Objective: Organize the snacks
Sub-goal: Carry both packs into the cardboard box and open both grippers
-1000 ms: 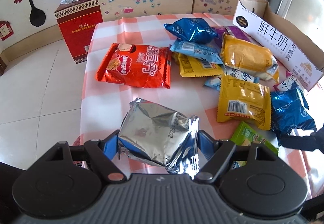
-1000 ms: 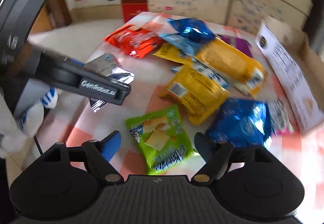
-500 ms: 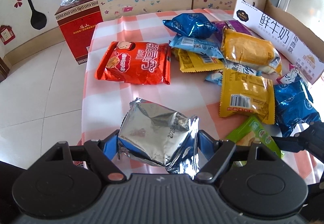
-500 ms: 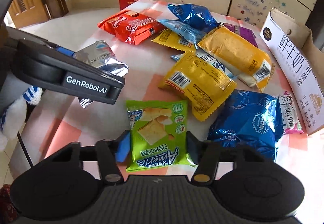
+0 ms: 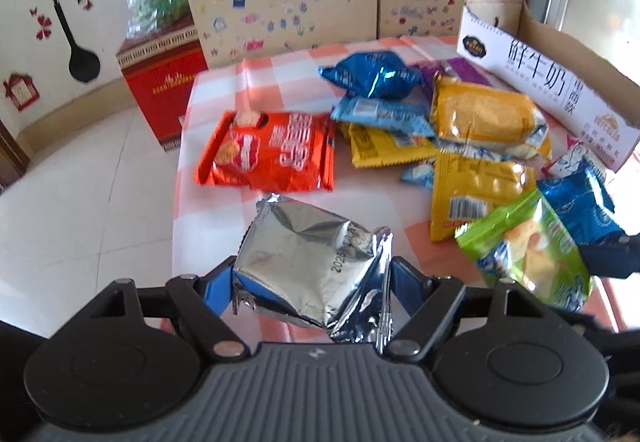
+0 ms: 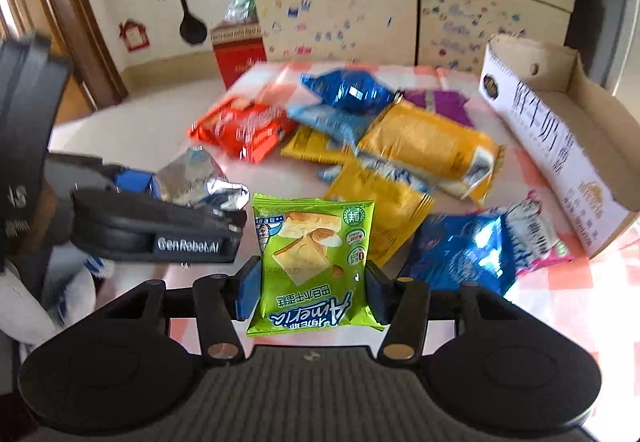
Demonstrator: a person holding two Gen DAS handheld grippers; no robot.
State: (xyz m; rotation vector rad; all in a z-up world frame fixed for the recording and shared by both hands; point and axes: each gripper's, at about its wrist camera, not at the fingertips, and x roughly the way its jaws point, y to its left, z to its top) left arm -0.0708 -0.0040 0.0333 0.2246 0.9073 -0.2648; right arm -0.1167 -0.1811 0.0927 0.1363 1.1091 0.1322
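Jaws of the right gripper clamped on a green snack packet at lower centre of the right wrist view, blue pads pressed to both its side edges, packet upright and lifted off the bench (print upside down). Jaws of the left gripper closed around a silver foil packet at lower centre of the left wrist view. Spread over the checked cloth further up: an orange packet left of centre, a blue bag behind it, yellow packets to the right, partly overlapping. At far right, an open cardboard box, touching the pile's edge.
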